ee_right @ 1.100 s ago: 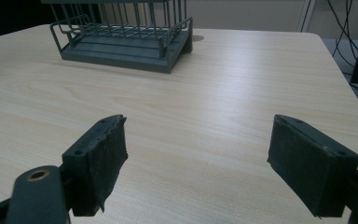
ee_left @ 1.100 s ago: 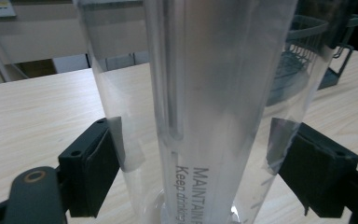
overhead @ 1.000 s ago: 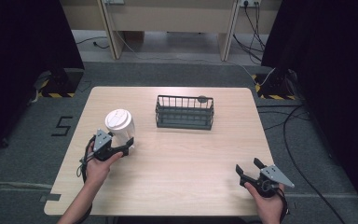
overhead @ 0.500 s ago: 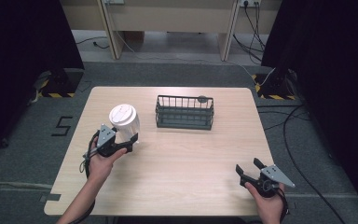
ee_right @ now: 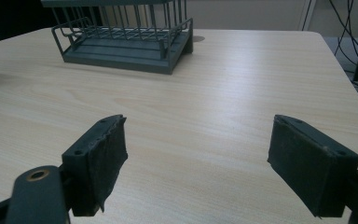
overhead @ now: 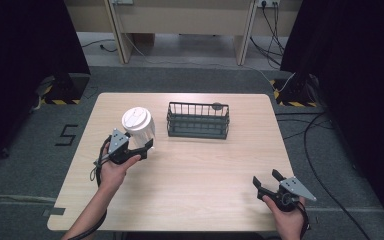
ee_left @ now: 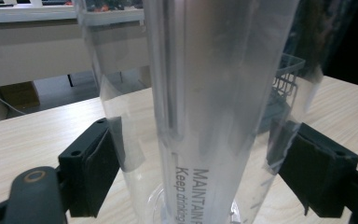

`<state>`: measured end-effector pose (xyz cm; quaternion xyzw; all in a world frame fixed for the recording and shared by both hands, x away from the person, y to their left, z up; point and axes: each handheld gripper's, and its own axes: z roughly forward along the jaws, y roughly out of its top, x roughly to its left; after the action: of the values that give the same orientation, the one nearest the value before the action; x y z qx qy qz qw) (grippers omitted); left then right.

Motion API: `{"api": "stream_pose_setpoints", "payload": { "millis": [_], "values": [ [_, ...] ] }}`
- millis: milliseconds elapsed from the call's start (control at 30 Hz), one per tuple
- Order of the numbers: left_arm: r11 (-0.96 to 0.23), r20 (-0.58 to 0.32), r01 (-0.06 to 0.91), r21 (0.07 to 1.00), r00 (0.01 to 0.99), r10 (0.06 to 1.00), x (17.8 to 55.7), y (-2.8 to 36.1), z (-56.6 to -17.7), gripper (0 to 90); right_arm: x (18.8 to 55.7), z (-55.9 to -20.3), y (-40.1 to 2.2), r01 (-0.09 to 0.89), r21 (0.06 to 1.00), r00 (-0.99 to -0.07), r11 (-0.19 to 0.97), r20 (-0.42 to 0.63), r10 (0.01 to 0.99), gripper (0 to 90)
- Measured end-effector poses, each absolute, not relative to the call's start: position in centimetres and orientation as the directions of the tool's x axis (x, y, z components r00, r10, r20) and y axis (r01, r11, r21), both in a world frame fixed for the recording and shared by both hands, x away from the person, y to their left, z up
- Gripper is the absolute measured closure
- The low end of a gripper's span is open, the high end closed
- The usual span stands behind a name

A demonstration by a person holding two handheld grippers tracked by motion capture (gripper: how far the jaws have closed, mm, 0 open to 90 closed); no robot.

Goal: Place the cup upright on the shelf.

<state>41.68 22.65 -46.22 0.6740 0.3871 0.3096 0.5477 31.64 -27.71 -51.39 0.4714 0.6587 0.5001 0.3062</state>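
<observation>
One clear plastic cup [overhead: 139, 127] is sitting pinched in your left gripper [overhead: 132, 145], at nine o'clock from the wire basket [overhead: 198, 120]; your right gripper [overhead: 267, 184] is idling wide open, holding nothing. You're carrying; next, swing basketward.

clear cup [ee_left: 205, 116] | between jaws, seemingly clamped | basket [ee_left: 284, 79] behind

Grey carpet [overhead: 25, 150] is surrounding the wooden surface [overhead: 205, 170]; black curtains [overhead: 25, 45] are hanging at nine and three o'clock, cables [overhead: 325, 165] trailing rightward.
</observation>
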Motion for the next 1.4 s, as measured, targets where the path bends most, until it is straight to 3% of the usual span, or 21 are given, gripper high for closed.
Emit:
{"api": "stream_pose_setpoints", "payload": {
  "millis": [1400],
  "values": [
    [-0.112,0.020,0.127,0.986,0.570,0.821,43.5,18.1,-43.4,17.9,31.6,-51.4,-27.7,0.321,0.946,-0.375,0.047,0.081,0.924,19.9]
  ]
}}
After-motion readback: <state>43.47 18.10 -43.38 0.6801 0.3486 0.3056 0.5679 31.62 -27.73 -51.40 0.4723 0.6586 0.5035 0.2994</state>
